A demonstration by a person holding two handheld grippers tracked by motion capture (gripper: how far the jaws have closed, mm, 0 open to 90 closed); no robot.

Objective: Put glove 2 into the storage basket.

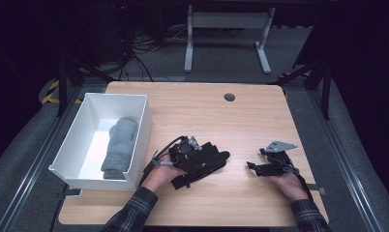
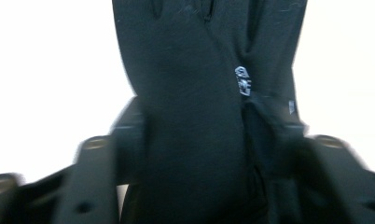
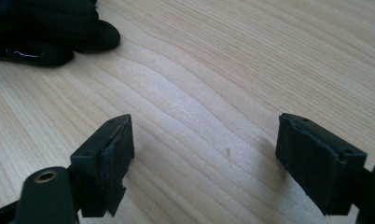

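On the wooden table (image 1: pixel 260 121) we clamp the black glove (image 2: pixel 195 116) in our left gripper (image 1: pixel 195 162); our right gripper (image 3: pixel 204 154) gapes empty

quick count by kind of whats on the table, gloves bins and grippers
black glove: 1, between the jaws of the left gripper
grey glove: 1, lying in the bin
white bin: 1
grippers: 2, the left gripper on the black glove, the right gripper open over bare table
total: 5
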